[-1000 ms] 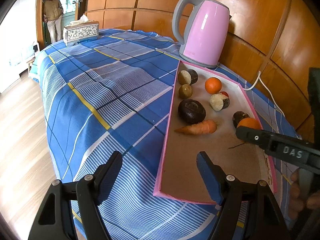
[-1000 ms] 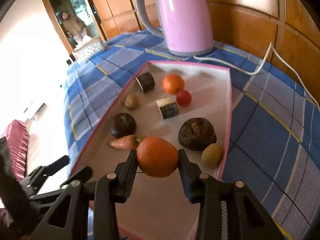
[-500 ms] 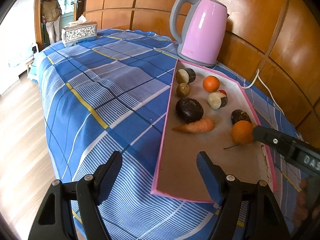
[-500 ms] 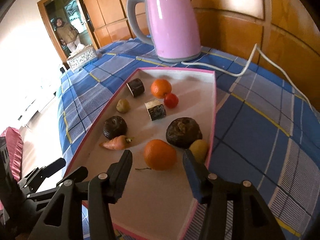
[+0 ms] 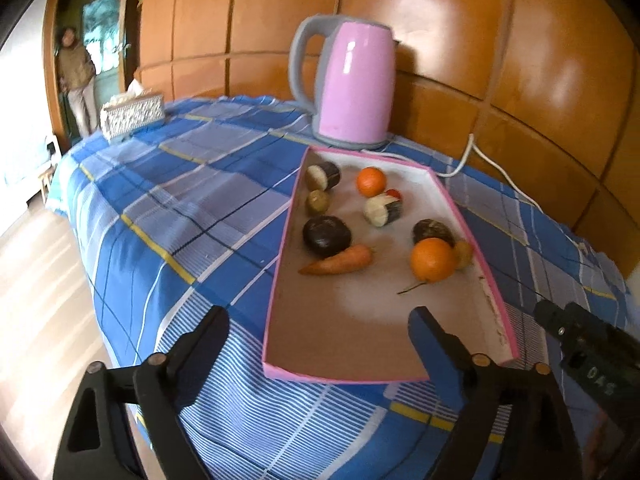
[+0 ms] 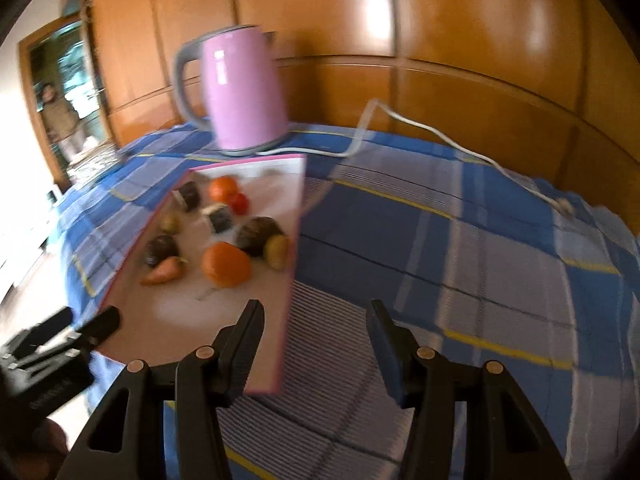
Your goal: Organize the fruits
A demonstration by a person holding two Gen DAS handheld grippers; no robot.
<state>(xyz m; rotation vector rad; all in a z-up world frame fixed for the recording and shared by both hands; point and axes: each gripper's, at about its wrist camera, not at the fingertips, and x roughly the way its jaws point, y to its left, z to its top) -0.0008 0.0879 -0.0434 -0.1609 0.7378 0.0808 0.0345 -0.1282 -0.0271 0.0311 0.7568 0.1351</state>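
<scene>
right gripper [image 6: 316,344] has let go of the orange [image 6: 226,264], jaws now apart and empty, pulled back to lower centre of frame. orange sits in pink tray [image 5: 496,304], centre right. left gripper [image 5: 320,344] open, idle. placement looks done.

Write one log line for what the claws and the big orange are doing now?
right claw: open, empty | left claw: open, empty | big orange: resting in tray

The right gripper [image 6: 314,340] has let go of the orange [image 5: 433,260], which now rests in the tray [image 5: 496,316], and has drawn back over the tray's near right edge.
</scene>
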